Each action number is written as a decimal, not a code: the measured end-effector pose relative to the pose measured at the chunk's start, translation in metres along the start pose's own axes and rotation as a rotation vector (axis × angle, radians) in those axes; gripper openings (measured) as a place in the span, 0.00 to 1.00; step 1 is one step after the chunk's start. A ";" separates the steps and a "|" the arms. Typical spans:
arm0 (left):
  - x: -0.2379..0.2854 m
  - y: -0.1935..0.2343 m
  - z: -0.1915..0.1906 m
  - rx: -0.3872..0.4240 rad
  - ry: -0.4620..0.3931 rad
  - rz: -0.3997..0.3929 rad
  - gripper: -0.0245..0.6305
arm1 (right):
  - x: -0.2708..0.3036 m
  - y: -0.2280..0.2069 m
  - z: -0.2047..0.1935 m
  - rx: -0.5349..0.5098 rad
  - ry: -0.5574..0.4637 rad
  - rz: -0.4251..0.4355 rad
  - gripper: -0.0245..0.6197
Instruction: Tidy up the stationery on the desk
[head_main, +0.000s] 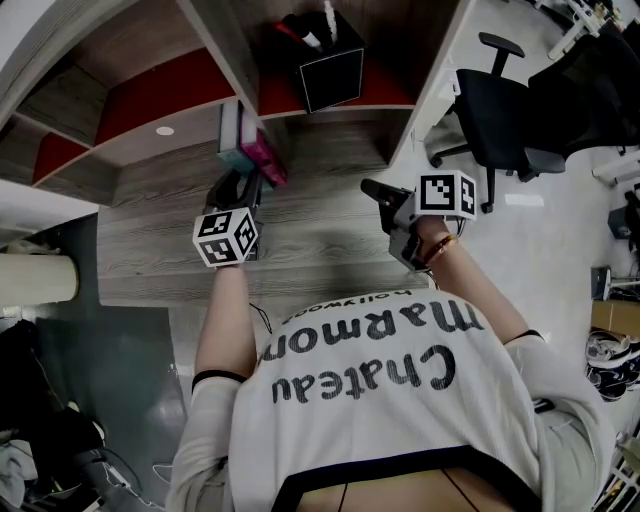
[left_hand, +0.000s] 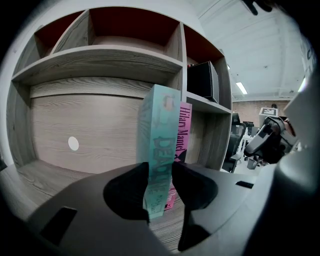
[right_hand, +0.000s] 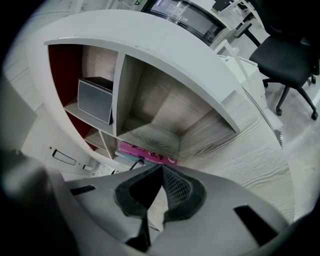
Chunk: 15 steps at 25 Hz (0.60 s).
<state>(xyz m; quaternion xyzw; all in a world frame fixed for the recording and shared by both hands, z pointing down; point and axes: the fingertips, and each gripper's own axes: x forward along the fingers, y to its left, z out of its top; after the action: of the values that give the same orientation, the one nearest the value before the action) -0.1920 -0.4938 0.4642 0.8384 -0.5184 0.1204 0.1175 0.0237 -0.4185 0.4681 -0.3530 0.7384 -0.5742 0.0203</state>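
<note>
A teal book (left_hand: 160, 145) stands upright on the wooden desk (head_main: 320, 240), leaning against a pink book (left_hand: 183, 135) next to the shelf divider. My left gripper (left_hand: 160, 192) is shut on the teal book's lower spine, a jaw pressing on each side. From the head view, the teal book (head_main: 232, 140) and pink book (head_main: 268, 160) sit just beyond my left gripper (head_main: 245, 185). My right gripper (head_main: 372, 188) hovers over the desk to the right, shut with nothing in it. In the right gripper view its jaws (right_hand: 161, 172) meet, with the pink book (right_hand: 145, 151) beyond them.
A black box (head_main: 328, 70) with stationery in it stands in the red-backed shelf compartment above the books. It also shows as the black box (left_hand: 202, 80) in the left gripper view. A black office chair (head_main: 500, 110) stands right of the desk. Bare desk lies left of the books.
</note>
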 end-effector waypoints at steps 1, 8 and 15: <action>0.001 0.000 0.000 0.000 -0.002 0.000 0.28 | -0.001 -0.001 0.000 0.002 -0.002 -0.002 0.06; 0.003 0.001 0.003 -0.004 -0.012 -0.006 0.28 | -0.007 -0.007 0.000 0.015 -0.018 -0.018 0.06; 0.005 0.001 0.000 0.026 -0.001 -0.006 0.29 | -0.011 -0.006 -0.002 0.017 -0.027 -0.018 0.06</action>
<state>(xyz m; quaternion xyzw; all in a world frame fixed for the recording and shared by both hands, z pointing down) -0.1911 -0.4983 0.4656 0.8414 -0.5145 0.1263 0.1064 0.0341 -0.4117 0.4701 -0.3671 0.7300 -0.5758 0.0281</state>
